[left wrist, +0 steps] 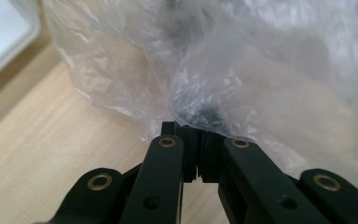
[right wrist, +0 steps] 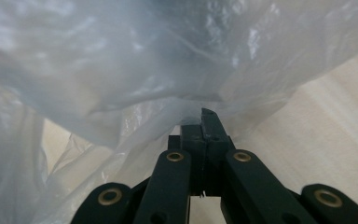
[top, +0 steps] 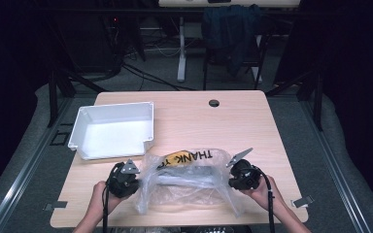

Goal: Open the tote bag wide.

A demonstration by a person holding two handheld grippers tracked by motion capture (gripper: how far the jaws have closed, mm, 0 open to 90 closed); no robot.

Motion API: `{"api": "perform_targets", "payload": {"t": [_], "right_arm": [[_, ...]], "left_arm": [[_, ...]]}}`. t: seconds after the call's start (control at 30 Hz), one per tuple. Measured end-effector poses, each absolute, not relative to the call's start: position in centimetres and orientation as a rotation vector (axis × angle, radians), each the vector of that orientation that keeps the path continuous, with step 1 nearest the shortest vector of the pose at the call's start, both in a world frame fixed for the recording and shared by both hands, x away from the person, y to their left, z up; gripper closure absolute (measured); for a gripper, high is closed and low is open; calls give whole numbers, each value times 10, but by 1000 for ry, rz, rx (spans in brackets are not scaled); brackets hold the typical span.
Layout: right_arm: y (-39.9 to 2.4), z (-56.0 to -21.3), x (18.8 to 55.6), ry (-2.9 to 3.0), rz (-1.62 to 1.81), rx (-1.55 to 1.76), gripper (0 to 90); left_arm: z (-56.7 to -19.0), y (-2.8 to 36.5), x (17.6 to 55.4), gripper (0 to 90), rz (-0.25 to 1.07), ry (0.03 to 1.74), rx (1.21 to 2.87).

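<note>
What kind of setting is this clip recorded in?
Probably a lab or office workspace set up for recording: a pale wooden desk with a cable hole, dark curtains around it, loose cables on grey carpet behind.

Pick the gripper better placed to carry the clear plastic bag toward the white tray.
Left, probably. The left gripper pinches the clear plastic bag on the side nearest the white plastic tray; the right gripper grips the far side.

A light wooden table (top: 252,121) stands on grey floor (top: 184,85) in a dark room, a draped chair (top: 233,29) behind.
</note>
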State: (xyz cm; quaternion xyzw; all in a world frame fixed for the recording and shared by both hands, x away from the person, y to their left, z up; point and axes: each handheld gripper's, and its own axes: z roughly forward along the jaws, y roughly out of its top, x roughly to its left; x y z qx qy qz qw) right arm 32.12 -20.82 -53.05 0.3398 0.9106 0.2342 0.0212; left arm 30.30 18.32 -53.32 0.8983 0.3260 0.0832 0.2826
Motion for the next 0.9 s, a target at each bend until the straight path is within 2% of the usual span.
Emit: {"api": "perform_targets", "payload": {"t": [0.3, 0.37, 0.4, 0.43, 0.47, 0.5, 0.53, 0.57, 0.73, 0.9], "right_arm": [[-204, -537, 327, 2829, 619, 1048, 895], [-207, -533, 327, 2815, 629, 1067, 756], [-207, -533, 327, 2815, 629, 1067, 756], [-217, -524, 326, 2778, 700, 1108, 617], [-217, -524, 326, 2778, 700, 1108, 617], [-221, -521, 325, 2761, 727, 1125, 566], [-233, -510, 324, 2736, 777, 1146, 457], [-233, -510, 324, 2736, 777, 1146, 457], [-244, -484, 317, 2669, 891, 1141, 308], [-234, -475, 307, 2671, 954, 1054, 267]], "left_arm": [[-541, 177, 306, 893, 223, 868, 2456], [-541, 175, 305, 893, 228, 866, 2463], [-541, 175, 305, 892, 228, 866, 2463], [-541, 175, 305, 892, 231, 866, 2460], [-540, 175, 305, 892, 231, 866, 2459], [-540, 176, 305, 891, 233, 871, 2452], [-540, 176, 305, 890, 230, 871, 2451], [-541, 177, 306, 890, 225, 872, 2451], [-541, 176, 307, 886, 227, 873, 2457], [-541, 176, 308, 880, 228, 878, 2450]]}}
